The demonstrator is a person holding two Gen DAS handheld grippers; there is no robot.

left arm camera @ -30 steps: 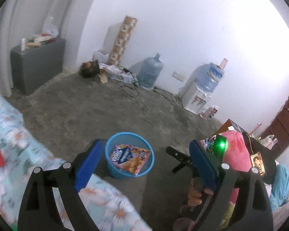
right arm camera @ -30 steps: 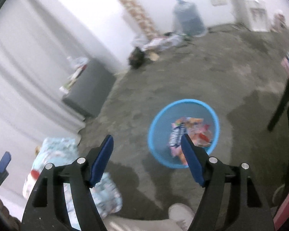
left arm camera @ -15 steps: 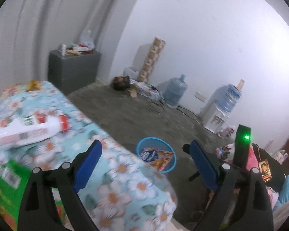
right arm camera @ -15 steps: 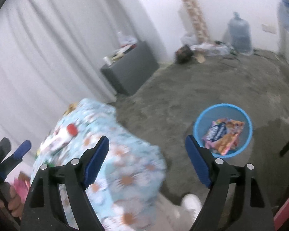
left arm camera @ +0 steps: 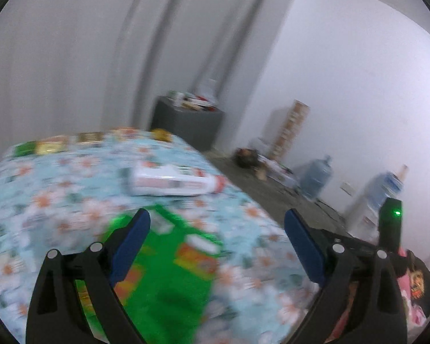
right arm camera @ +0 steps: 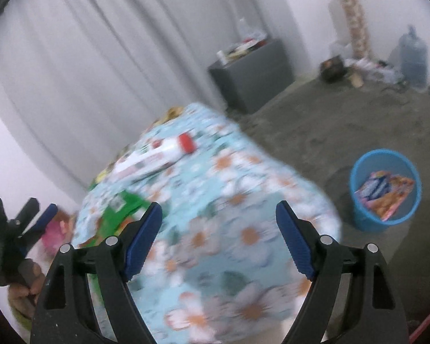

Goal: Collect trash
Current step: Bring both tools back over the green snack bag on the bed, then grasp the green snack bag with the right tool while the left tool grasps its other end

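A table with a flowered blue cloth (left arm camera: 243, 218) (right arm camera: 243, 200) carries a green snack bag (left arm camera: 169, 281) (right arm camera: 114, 212) and a white tube with a red cap (left arm camera: 172, 183) (right arm camera: 157, 154). My left gripper (left arm camera: 216, 246) hangs open just above the green bag, nothing between its blue pads. My right gripper (right arm camera: 219, 238) is open and empty over the cloth's near corner. The left gripper (right arm camera: 34, 220) also shows at the left edge of the right wrist view, held by a hand. A blue bin (right arm camera: 385, 189) on the floor holds a colourful snack packet (right arm camera: 384, 192).
Small packets (left arm camera: 51, 146) line the table's far edge. A grey cabinet (left arm camera: 189, 123) (right arm camera: 252, 77) with clutter stands by the curtain. Water jugs (left arm camera: 315, 177) (right arm camera: 412, 60), a dispenser (left arm camera: 384, 195), a tall patterned box (left arm camera: 291, 129) and floor clutter sit along the white wall.
Both views swung from the floor and blue bin to the table. The left gripper moved over the green bag. The right gripper rose and its jaws widened a little.
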